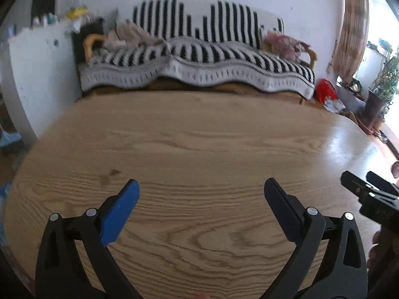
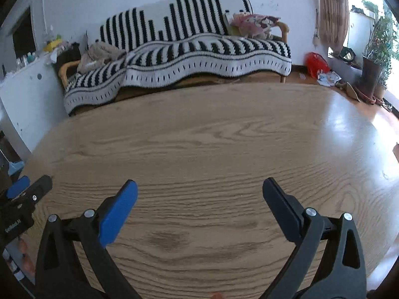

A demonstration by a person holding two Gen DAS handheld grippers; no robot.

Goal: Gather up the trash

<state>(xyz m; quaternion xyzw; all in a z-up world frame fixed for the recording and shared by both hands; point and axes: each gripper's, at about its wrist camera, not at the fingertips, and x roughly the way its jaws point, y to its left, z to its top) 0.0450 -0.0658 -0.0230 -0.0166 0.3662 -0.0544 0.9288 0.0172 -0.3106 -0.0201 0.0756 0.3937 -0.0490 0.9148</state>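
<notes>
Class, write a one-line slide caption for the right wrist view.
Open right gripper above a bare wooden table, facing a striped sofa; left gripper at the edge.

wide bare tabletop, clutter only beyond it

the wooden table [image 2: 199, 134] lies bare ahead of both spread grippers, free to pass across. the left gripper [image 2: 22, 189] sits near the right gripper [image 2: 199, 189], crowding that side. beyond the far edge the striped sofa [image 2: 189, 57] blocks, with a red bag [image 2: 315, 63] and paper scraps [image 2: 328, 77] on the floor.

Sofa [image 1: 197, 57] blurred; floor litter [image 2: 328, 77] too small to identify.
</notes>
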